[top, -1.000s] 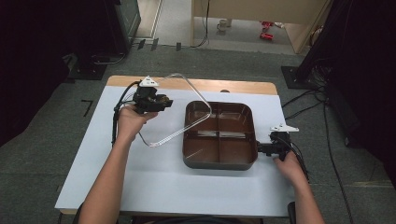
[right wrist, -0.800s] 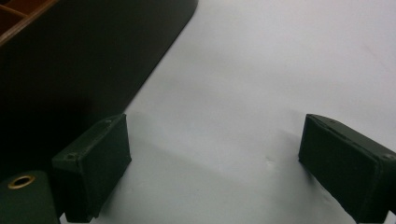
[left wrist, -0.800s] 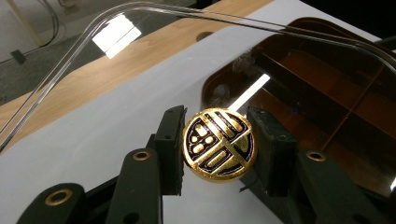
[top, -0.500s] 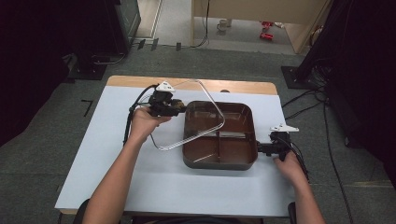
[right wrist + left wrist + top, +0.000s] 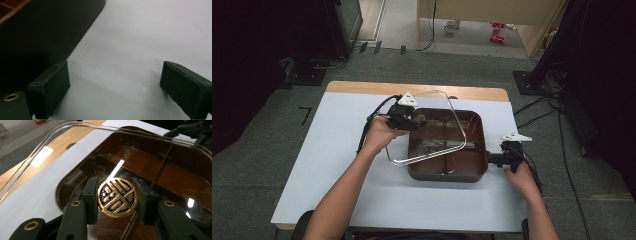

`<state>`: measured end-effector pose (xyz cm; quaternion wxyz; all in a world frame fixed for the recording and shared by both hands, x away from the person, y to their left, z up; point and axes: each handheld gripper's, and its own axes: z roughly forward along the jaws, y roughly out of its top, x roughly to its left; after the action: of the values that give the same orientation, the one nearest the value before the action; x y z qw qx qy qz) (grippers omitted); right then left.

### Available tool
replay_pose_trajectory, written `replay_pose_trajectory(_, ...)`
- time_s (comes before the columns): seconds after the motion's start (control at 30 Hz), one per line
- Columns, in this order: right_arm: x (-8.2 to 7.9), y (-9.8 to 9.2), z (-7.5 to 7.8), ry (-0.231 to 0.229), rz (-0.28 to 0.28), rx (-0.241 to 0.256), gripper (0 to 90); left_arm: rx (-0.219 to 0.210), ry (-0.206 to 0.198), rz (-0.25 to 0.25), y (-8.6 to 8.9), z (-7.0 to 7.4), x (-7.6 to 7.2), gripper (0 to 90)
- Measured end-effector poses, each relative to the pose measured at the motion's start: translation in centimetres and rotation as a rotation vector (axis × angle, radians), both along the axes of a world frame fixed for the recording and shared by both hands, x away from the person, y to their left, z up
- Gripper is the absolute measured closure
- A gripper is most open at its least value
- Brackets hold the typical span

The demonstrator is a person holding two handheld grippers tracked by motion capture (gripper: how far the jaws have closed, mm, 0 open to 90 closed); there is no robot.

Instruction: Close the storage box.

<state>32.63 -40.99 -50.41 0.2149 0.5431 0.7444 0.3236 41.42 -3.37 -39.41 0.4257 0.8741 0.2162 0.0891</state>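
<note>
High view: left gripper point(image 5: 411, 118) holds the clear lid point(image 5: 432, 127) tilted over the brown tray point(image 5: 477, 165), centre frame; right gripper point(image 5: 499, 159) beside the tray's right wall.
Left gripper view: jaws pinching the gold knob point(image 5: 117, 196); lid likely stiff, slippery, breakable, so grip there.
Right gripper view: jaws spread over white bench point(image 5: 140, 45).

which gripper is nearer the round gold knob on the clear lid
Left. The left gripper has its jaws shut on the round gold knob of the clear plastic lid. The right gripper sits open beside the dark brown divided tray, apart from the knob.
</note>
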Motion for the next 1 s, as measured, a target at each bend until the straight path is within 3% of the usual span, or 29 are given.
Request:
replay_pose_trajectory(0.2, 0.0, 0.0, 0.0, 0.000, 0.000, 0.000, 8.5, 0.012, -0.018, -0.069, -1.9, -0.2, -0.5, 59.8)
replay_pose_trajectory(0.47, 0.0, 0.0, 0.0, 0.000, 0.000, 0.000, 8.4, 0.014, -0.002, -0.144, -4.0, -0.8, -0.7, 59.8)
replay_pose_trajectory(0.6, 0.0, 0.0, 0.0, -0.001, 0.000, 0.000, 8.4, 0.038, -0.003, -0.183, -4.9, -1.1, -0.5, 59.8)
replay_pose_trajectory(0.87, 0.0, 0.0, 0.0, -0.001, 0.000, 0.000, 8.4, 0.058, 0.025, -0.230, -6.4, -2.1, -0.3, 59.8)
replay_pose_trajectory(1.0, 0.0, 0.0, 0.0, -0.001, 0.001, -0.001, 8.4, 0.088, 0.015, -0.250, -7.0, -2.5, -0.2, 59.8)
